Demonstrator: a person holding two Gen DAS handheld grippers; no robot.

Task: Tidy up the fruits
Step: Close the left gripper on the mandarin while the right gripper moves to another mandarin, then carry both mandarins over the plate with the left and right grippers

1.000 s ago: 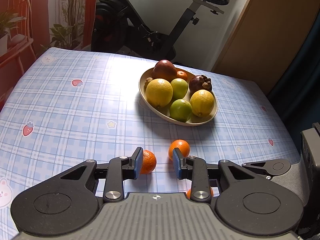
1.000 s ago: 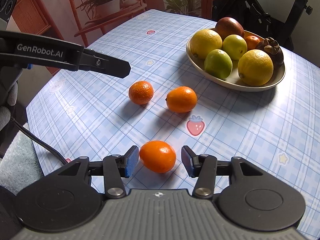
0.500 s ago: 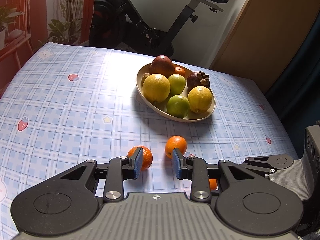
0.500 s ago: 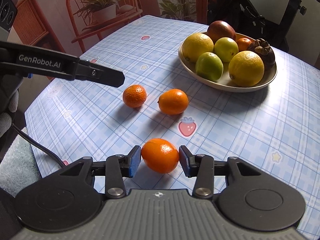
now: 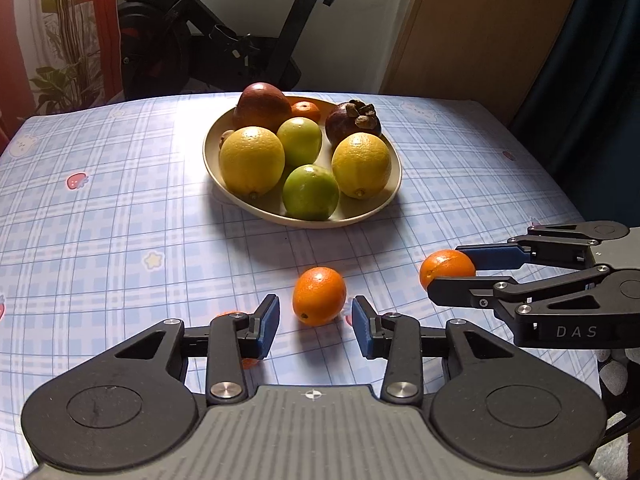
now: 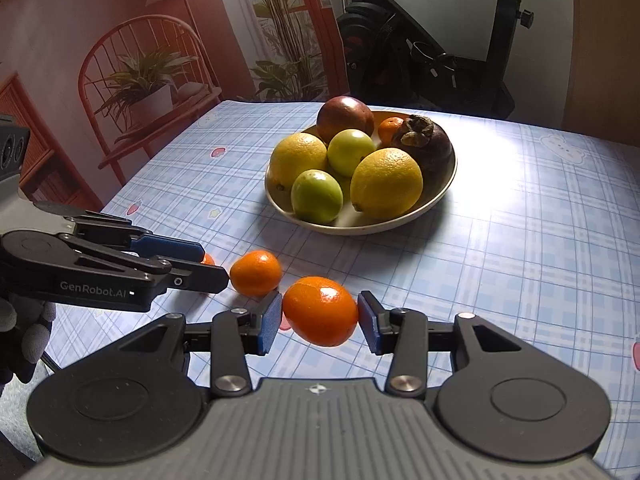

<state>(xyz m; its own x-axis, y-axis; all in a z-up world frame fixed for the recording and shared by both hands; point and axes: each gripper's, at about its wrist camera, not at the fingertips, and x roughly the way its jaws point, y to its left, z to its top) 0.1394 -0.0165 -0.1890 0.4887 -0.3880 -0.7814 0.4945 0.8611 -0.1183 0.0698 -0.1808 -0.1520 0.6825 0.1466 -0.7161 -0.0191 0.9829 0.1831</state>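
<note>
Your right gripper (image 6: pixel 318 322) clamps one mandarin (image 6: pixel 320 310) in its fingers; your left gripper (image 5: pixel 315 325) gapes around another (image 5: pixel 319 296), a third beside it; the bowl (image 5: pixel 396 184) holds the rest

Left gripper (image 5: pixel 314 322) is hovering low over the table with jaws parted, nothing between the pads. Right gripper (image 6: pixel 319 322) is clamping an orange (image 6: pixel 320 311), both pads touching it.
</note>
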